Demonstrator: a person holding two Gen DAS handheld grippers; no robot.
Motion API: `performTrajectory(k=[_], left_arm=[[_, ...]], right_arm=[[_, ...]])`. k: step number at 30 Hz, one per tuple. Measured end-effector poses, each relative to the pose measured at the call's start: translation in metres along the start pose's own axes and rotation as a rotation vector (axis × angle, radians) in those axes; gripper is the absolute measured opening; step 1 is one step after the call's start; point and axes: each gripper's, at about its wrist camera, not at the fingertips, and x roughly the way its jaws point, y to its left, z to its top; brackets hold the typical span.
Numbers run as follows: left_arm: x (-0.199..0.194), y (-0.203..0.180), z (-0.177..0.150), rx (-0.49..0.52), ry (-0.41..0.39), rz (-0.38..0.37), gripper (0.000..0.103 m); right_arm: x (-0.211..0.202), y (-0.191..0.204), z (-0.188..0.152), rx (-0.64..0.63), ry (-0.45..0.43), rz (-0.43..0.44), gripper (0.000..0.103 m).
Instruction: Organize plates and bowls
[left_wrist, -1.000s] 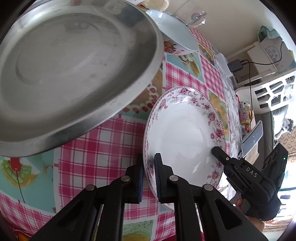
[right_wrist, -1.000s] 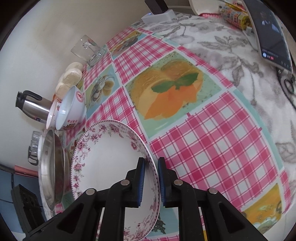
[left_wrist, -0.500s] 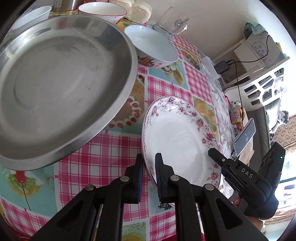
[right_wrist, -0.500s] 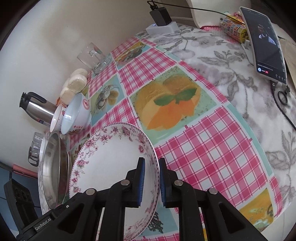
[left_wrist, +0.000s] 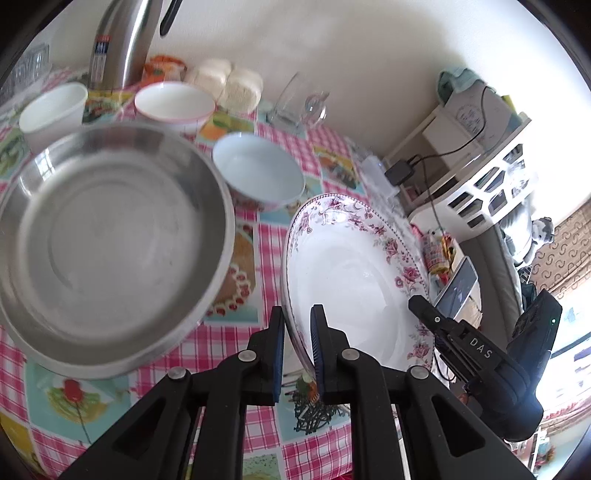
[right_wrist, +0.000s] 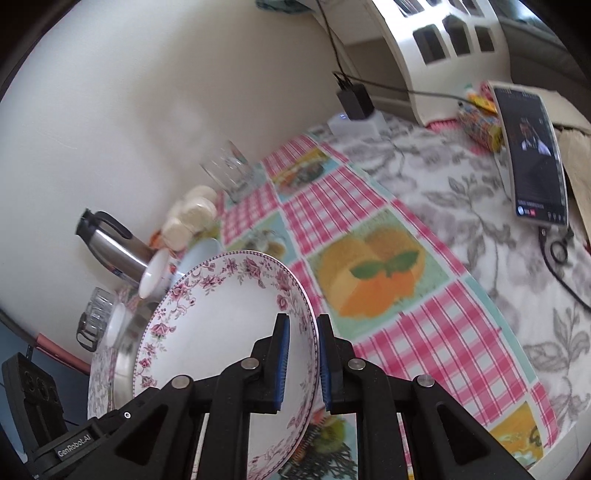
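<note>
Floral plate (left_wrist: 354, 280) rim pinched by left gripper (left_wrist: 297, 350) and right gripper (right_wrist: 301, 363); apparently lifted.

A plain cream wall (right_wrist: 155, 96) backs the worktop (right_wrist: 417, 332) with its pink checked cloth; a white slotted rack (left_wrist: 491, 184) stands beside it in daylight.

Home dining table: checked tablecloth (right_wrist: 373, 295), kettle (left_wrist: 122, 40).

Checked tablecloth (right_wrist: 373, 236) under bowls (left_wrist: 260, 170), kettle (left_wrist: 122, 40).
</note>
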Motion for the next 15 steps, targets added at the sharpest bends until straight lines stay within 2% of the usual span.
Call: performTrajectory(k=[6,15], left_arm=[[-0.018,0.007,0.008,0.015,-0.048,0.001,0.014],[-0.031,0.024,0.018,0.004,-0.078,0.015,0.014]], right_arm=[[0.001,0.021,-0.001,-0.027,-0.015,0.019,0.016],[0.002,0.048,-0.005,-0.047,-0.027,0.054,0.016]])
